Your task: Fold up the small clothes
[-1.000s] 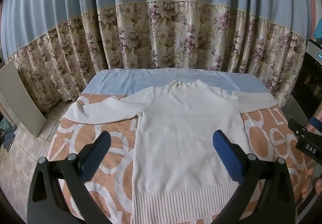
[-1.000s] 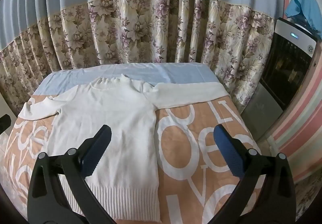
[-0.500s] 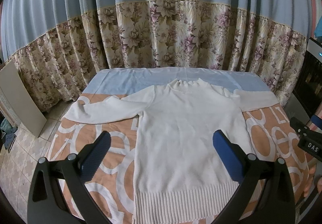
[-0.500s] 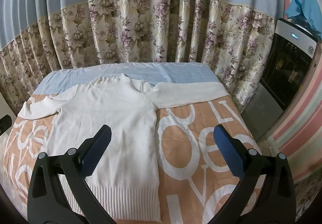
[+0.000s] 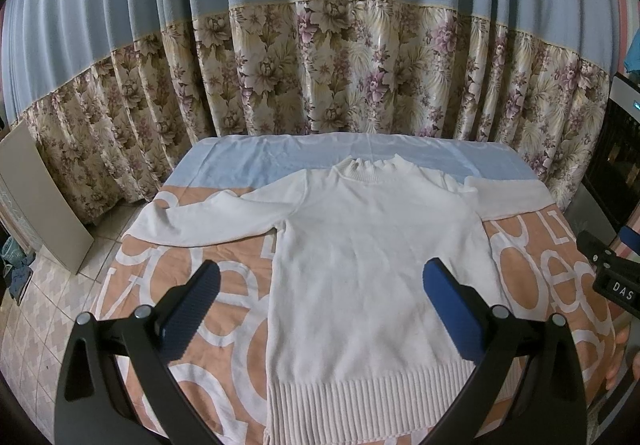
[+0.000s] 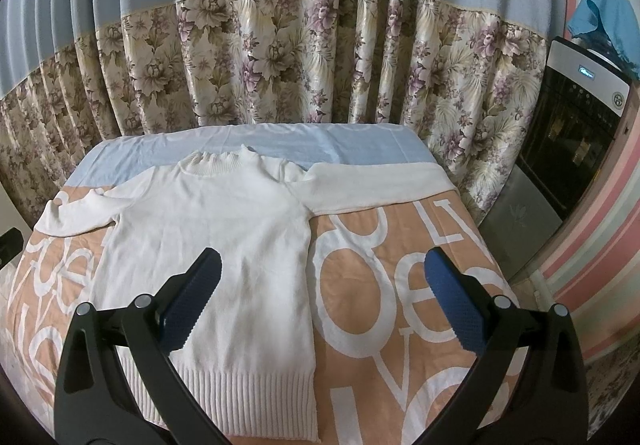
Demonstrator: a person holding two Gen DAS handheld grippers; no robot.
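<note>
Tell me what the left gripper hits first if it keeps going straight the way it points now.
Most likely the white sweater. The left gripper has its jaws open and empty, aimed at the sweater's body spread flat on the bed cover. Depth is unclear, but nothing else shows in that line.

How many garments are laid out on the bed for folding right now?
1. A white sweater lies flat on the bed cover, collar toward the curtain, both sleeves spread out sideways. Both grippers hover open above it. Nothing else to fold shows on the bed.
</note>
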